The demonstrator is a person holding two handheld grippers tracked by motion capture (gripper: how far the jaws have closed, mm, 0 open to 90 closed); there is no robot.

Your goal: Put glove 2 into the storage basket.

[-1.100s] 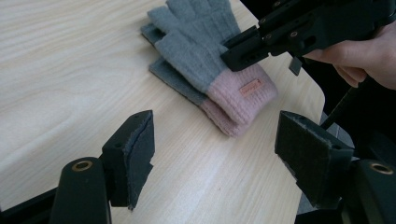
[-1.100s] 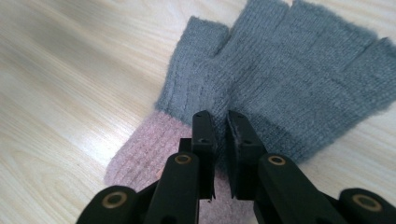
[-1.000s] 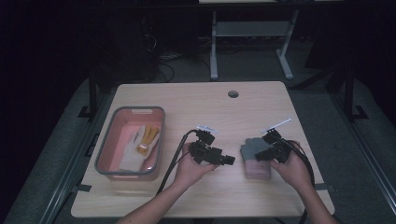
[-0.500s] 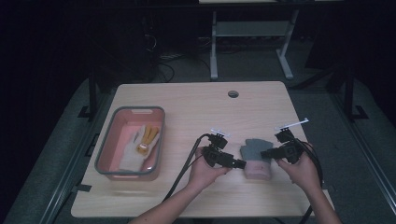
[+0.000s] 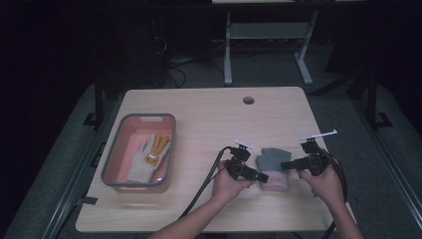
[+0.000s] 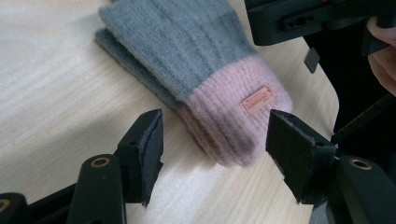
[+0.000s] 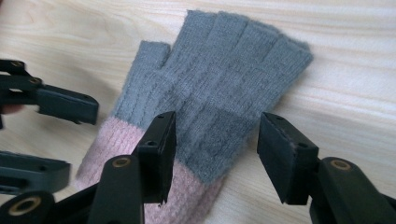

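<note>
One grey-and-pink fingerless glove lies flat on the counter between two hand-held grippers: the left hand-held gripper closing around its cuff without touching it, the right hand-held gripper just spreading above it.

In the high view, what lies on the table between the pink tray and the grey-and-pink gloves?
Only the left gripper, with its hand and trailing cable, lies between the tray and the gloves; otherwise that stretch of tabletop is bare.
</note>
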